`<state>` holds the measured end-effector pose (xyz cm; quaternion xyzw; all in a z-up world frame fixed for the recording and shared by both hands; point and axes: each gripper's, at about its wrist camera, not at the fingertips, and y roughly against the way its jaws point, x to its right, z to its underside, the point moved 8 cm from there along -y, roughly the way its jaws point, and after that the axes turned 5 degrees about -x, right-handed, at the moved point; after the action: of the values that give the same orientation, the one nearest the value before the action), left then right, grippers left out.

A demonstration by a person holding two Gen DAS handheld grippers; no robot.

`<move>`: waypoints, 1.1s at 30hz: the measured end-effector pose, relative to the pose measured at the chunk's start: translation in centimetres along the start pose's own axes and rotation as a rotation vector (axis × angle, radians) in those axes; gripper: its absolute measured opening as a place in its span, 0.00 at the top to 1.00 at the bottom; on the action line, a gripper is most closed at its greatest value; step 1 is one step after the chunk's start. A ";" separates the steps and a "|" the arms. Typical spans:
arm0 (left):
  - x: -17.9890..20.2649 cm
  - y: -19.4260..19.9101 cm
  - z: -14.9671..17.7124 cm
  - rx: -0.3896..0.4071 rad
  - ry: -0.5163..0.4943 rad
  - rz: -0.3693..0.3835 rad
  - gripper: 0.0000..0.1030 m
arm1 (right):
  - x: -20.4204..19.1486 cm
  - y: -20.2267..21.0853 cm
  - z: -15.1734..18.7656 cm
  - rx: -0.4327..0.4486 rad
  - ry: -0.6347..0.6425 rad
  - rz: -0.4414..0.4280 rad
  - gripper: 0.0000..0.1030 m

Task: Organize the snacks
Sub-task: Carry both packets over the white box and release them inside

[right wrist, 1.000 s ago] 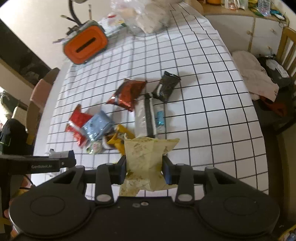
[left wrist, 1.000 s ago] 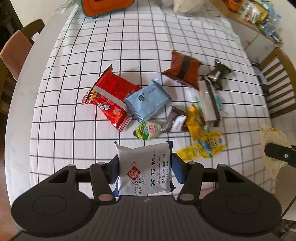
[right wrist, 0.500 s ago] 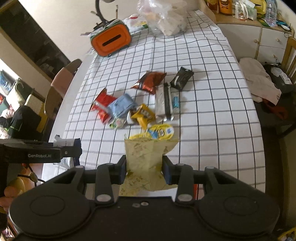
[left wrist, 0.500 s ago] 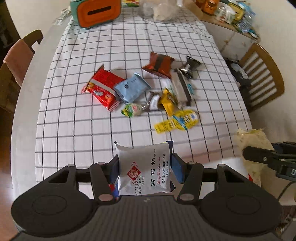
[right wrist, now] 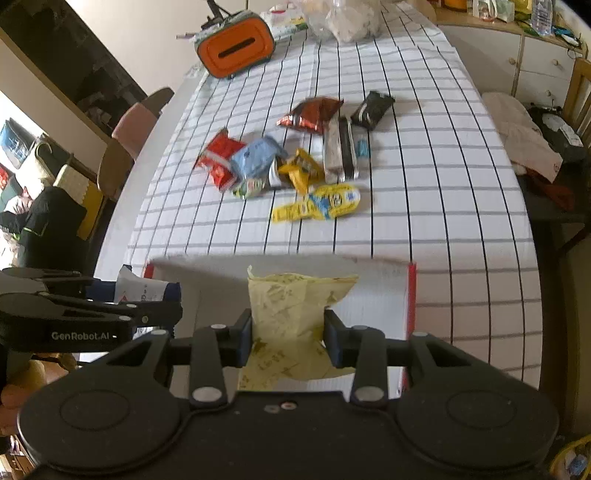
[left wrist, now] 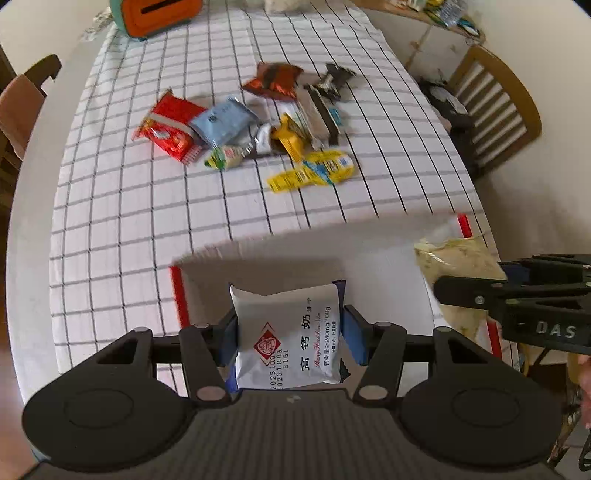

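My left gripper (left wrist: 288,334) is shut on a white milk-candy packet (left wrist: 288,332) and holds it over a white box with red edges (left wrist: 177,291) at the table's near end. My right gripper (right wrist: 288,339) is shut on a pale yellow snack bag (right wrist: 288,314) over the same box (right wrist: 410,295). The right gripper and its bag (left wrist: 458,258) show at the right of the left wrist view. The left gripper (right wrist: 110,314) shows at the left of the right wrist view. Several snack packets (left wrist: 251,125) lie in a pile on the checked tablecloth (left wrist: 129,206), also in the right wrist view (right wrist: 295,162).
An orange tissue box (right wrist: 236,48) and a clear plastic bag (right wrist: 343,18) stand at the table's far end. Wooden chairs stand to the right (left wrist: 495,107) and left (right wrist: 136,125). A cabinet with bottles (right wrist: 517,22) is at the back right.
Both grippers have pulled back from the snack pile toward the table's near end with their packets. The white box with red edges has come into view beneath them.
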<state>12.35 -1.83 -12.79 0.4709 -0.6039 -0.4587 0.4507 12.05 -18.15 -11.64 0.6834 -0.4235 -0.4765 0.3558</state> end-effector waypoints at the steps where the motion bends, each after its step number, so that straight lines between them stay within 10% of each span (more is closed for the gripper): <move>1: 0.3 -0.3 0.4 -0.004 -0.004 -0.003 0.45 | 0.0 -0.3 0.5 -0.008 0.001 0.003 0.63; 33: 2.7 -8.3 6.0 -0.203 -0.111 -0.127 0.46 | 0.6 -8.7 8.6 -0.196 0.111 0.152 0.62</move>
<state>7.43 -4.79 -21.63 0.4340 -0.5474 -0.5704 0.4321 6.08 -16.00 -22.13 0.6365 -0.4051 -0.4489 0.4788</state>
